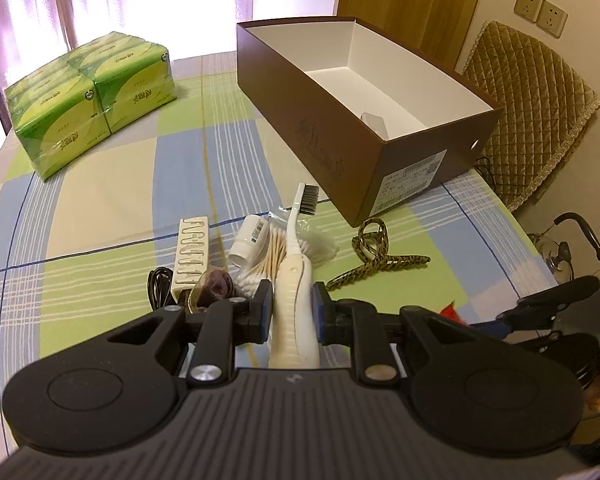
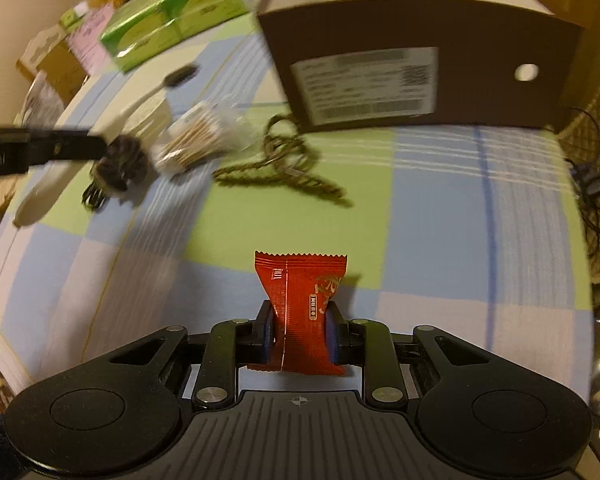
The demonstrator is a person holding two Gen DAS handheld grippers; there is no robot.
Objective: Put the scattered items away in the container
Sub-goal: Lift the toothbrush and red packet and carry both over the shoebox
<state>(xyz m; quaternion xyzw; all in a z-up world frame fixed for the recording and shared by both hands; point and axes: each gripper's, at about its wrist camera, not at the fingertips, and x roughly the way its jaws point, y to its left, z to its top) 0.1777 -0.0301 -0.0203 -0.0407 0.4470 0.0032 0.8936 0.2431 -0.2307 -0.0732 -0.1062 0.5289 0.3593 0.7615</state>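
The left hand-held gripper [image 1: 291,306] pinched a white electric toothbrush [image 1: 296,280] low over the counter [image 1: 100,200], while the right hand-held gripper [image 2: 300,334] pinched a red foil sachet [image 2: 302,308] near the brown cardboard box [image 2: 420,32].

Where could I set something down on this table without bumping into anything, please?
Bare cloth lies between the green tissue packs and the brown box, and across the near-left corner. It is crowded before the box: toothbrush, cotton swabs, small tube and hair claw.
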